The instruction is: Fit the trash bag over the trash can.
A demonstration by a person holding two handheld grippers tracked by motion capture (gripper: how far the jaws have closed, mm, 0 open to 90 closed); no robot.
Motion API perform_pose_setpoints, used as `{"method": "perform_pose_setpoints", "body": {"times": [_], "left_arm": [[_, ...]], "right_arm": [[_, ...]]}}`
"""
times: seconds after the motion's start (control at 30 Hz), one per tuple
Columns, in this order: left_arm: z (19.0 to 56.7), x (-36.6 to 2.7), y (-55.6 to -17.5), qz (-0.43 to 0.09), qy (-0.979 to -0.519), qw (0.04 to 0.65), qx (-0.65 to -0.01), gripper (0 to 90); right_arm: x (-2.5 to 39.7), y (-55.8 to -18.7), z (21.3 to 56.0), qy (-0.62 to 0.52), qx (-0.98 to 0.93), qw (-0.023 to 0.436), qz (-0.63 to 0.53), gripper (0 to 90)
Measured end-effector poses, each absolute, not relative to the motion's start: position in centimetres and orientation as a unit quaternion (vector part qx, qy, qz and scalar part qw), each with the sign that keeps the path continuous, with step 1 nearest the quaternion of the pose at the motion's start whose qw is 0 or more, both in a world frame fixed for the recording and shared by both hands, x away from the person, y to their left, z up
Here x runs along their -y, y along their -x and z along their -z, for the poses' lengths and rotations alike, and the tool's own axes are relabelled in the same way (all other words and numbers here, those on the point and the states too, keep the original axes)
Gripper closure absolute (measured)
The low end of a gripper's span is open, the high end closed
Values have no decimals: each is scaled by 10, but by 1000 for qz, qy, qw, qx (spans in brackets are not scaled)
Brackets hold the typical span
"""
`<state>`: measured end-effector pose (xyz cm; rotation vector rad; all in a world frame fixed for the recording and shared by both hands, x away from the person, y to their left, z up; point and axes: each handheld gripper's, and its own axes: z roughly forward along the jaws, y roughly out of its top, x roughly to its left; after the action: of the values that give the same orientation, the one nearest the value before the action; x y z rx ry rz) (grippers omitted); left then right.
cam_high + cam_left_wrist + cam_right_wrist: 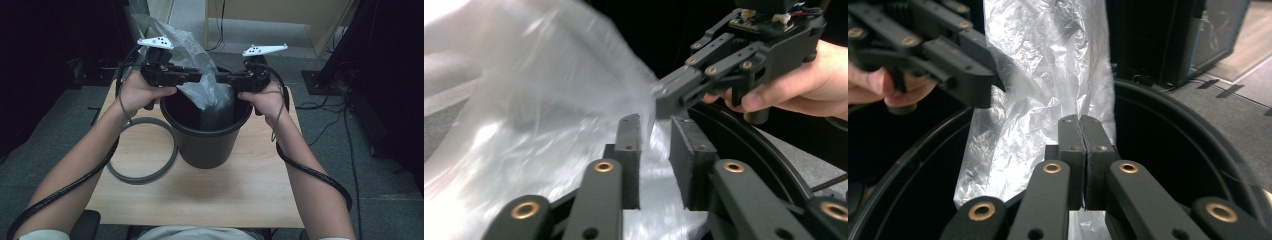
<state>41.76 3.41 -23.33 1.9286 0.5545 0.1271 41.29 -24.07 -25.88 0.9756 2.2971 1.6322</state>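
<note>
Lab or office: grey carpet tiles, floor cables, dark equipment cabinet.

A wooden counter stands on a grey carpet floor. Beyond the counter's far edge the floor turns paler, and a light wooden cabinet stands there. A dark unit rises to the right of the counter, with black cables trailing over the floor beside it. To the left of the counter the room lies in deep shadow. A black chair arm shows at the counter's near left corner.
</note>
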Motion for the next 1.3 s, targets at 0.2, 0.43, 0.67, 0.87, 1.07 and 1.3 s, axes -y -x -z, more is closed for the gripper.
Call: {"method": "perform_pose_setpoints", "body": {"times": [0.2,0.43,0.67,0.87,1.07,1.3], "left_arm": [[235,-48,-419,-58,-805,536,-248,689],[237,-62,-419,-70,-797,538,-267,628],[244,-67,-425,-81,-795,524,-294,574],[251,-59,-434,-76,-789,516,-325,508],[257,-51,-446,-54,-781,500,-370,511],[256,-57,-444,-66,-774,522,-353,481]], "right_arm": [[254,-413,258,-351,-754,88,-548,900],[262,-413,258,-360,-749,95,-549,899],[266,-412,258,-366,-742,97,-554,898],[264,-411,258,-360,-742,91,-559,896],[263,-408,257,-352,-741,89,-565,896],[272,-404,255,-353,-736,91,-571,892]]}}
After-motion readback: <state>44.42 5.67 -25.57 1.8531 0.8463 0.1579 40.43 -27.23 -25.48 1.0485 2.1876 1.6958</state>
